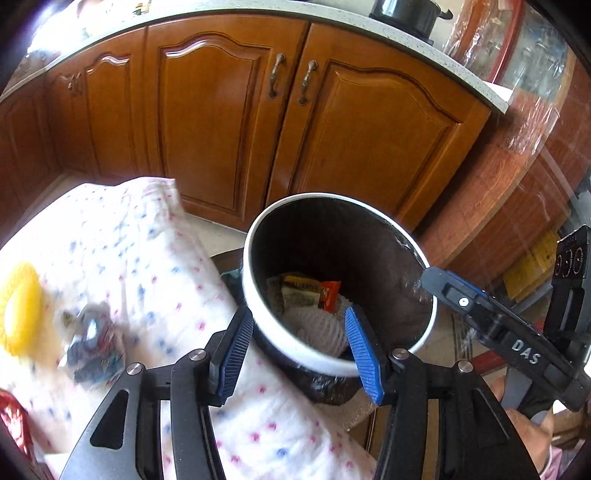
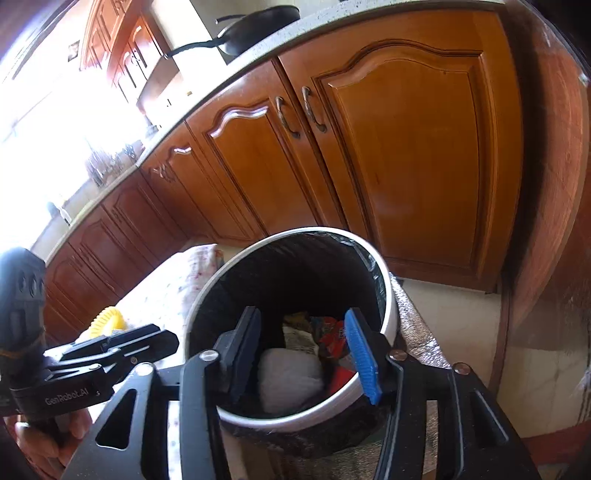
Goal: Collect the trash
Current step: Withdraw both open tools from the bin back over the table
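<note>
Left gripper (image 1: 299, 345) spread, empty, over bin (image 1: 258, 317) rim, lower centre. Right gripper (image 2: 303, 354) spread, empty, above trash (image 2: 288, 376) inside.

Bin (image 1: 295, 354) stood before cabinets (image 1: 207, 122), beside cloth's (image 1: 147, 258) right edge. Wrappers (image 1: 306, 291) and wad (image 2: 288, 376) lay in bin. Ring (image 1: 18, 306) and crumpled wrapper (image 1: 90, 347) lay on cloth, near left edge. Pot (image 1: 406, 13) sat on counter (image 1: 258, 14) behind.
</note>
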A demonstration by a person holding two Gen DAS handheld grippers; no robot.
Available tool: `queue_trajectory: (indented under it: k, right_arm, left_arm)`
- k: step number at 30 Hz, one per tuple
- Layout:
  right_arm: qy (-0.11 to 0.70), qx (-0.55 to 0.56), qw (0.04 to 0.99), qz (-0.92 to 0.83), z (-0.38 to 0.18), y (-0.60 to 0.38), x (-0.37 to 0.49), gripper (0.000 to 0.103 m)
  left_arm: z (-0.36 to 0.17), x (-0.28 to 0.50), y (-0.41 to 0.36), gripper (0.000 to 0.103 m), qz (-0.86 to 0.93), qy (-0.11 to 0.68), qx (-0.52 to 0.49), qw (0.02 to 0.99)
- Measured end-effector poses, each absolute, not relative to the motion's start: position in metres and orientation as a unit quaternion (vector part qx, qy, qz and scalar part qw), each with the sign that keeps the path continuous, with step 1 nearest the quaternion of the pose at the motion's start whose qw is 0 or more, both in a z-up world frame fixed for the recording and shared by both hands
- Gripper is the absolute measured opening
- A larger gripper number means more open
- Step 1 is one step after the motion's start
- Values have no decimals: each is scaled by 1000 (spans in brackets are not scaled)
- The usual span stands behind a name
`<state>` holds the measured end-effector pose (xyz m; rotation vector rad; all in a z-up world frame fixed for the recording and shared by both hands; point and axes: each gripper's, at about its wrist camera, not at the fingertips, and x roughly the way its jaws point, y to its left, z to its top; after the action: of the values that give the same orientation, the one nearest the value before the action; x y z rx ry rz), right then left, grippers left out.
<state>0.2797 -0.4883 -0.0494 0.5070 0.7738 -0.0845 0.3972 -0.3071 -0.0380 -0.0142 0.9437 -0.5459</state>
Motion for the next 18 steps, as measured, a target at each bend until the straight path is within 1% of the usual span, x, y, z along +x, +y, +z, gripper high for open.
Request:
queue_trajectory:
  k: [1, 2, 3, 5, 12, 18]
  right_arm:
    - [367, 247, 896, -39, -48, -486, 276, 67]
    - [360, 250, 898, -37, -46, -482, 271, 72]
    - [353, 254, 900, -35, -44, -478, 266, 82]
    - [340, 265, 902, -27, -42, -468, 255, 92]
    - [326, 292, 899, 2, -42, -428, 230, 93]
    - [340, 299, 891, 33, -45, -394, 220, 93]
  left_arm:
    - [-39, 390, -301, 53, -256, 444, -11, 858]
    - [-40, 384, -296, 54, -252, 440, -13, 862]
    - [-41, 377, -290, 56, -245, 435, -15, 866]
    - [-47, 360, -274, 57, -234, 433, -23, 870]
    - [-60, 308, -223, 57, -214, 438, -43, 872]
    - [-58, 278, -173, 57, -188, 438, -64, 877]
